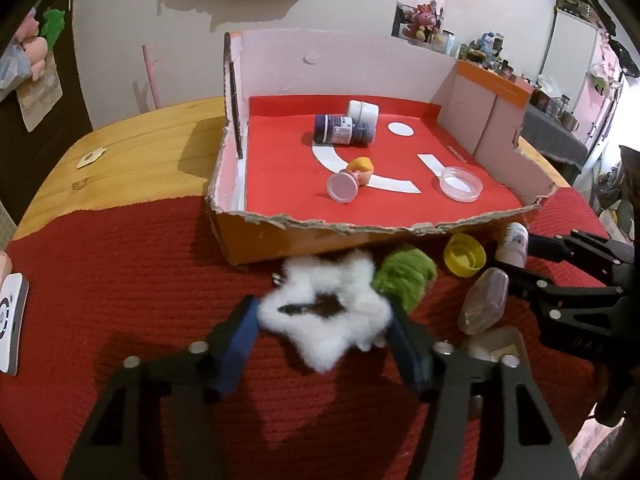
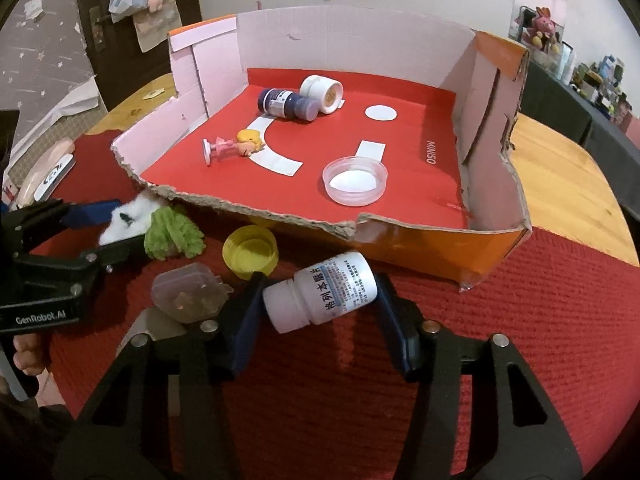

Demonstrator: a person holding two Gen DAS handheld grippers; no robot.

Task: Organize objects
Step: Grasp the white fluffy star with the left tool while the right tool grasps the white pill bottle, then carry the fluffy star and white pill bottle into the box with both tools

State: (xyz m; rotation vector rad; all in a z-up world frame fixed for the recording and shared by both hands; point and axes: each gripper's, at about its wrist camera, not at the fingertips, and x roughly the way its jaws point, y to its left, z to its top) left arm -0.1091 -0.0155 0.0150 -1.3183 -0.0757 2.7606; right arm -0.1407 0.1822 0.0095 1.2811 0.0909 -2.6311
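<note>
While the torn cardboard box [image 2: 496, 240] waits just beyond, your left jaws [image 1: 324, 320] pinch the white fluff [image 1: 332, 312] and your right jaws [image 2: 320, 292] clamp the pill bottle [image 2: 320, 292], both low on the red counter mat [image 2: 520, 320], ready for lifting in.

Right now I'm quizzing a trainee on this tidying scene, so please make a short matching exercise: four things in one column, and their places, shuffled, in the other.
Things:
1. white pill bottle
2. white fluffy star
3. clear round lid
4. yellow cap

Places:
A. on the red cloth, in front of the box's torn front wall
B. between the left gripper's fingers
C. on the red floor inside the cardboard box
D. between the right gripper's fingers

Pairs: 1-D, 2-B, 3-C, 4-A
</note>
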